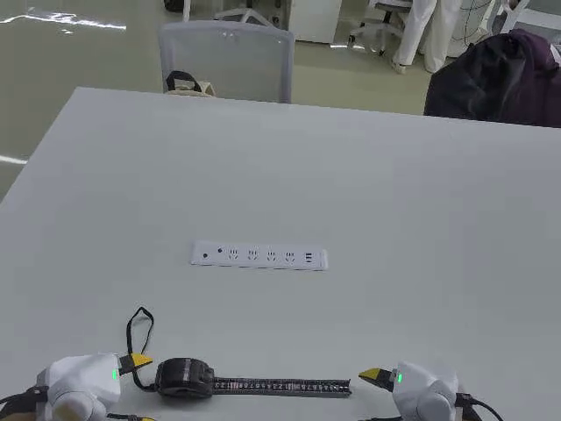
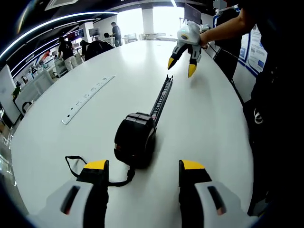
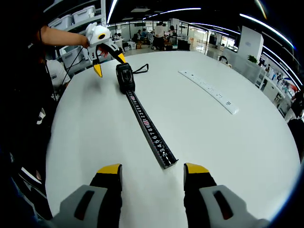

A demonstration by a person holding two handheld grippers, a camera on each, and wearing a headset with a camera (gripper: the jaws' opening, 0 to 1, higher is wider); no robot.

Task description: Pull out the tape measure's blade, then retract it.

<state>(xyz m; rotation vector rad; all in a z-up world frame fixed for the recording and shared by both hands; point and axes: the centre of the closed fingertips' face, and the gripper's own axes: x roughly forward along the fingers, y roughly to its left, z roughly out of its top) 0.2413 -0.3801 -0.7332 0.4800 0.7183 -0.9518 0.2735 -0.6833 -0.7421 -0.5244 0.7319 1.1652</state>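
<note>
A black tape measure [image 1: 185,377] [image 2: 135,137] [image 3: 125,76] lies on the white table near its front edge, a black wrist strap [image 1: 138,326] looping off its left side. Its blade [image 1: 282,386] [image 2: 161,97] [image 3: 149,129] is pulled out to the right and lies flat on the table. My left gripper [image 1: 133,361] [image 2: 142,170] [image 3: 108,63] stands open just left of the case, not touching it. My right gripper [image 1: 375,377] [image 3: 152,173] [image 2: 180,66] stands open just beyond the blade's free end, with nothing between its jaws.
A white power strip [image 1: 259,256] [image 2: 88,97] [image 3: 208,90] lies mid-table. At the far edge stands a grey chair [image 1: 226,60], and a dark jacket [image 1: 495,81] lies at the far right. A person [image 1: 422,31] stands in the background.
</note>
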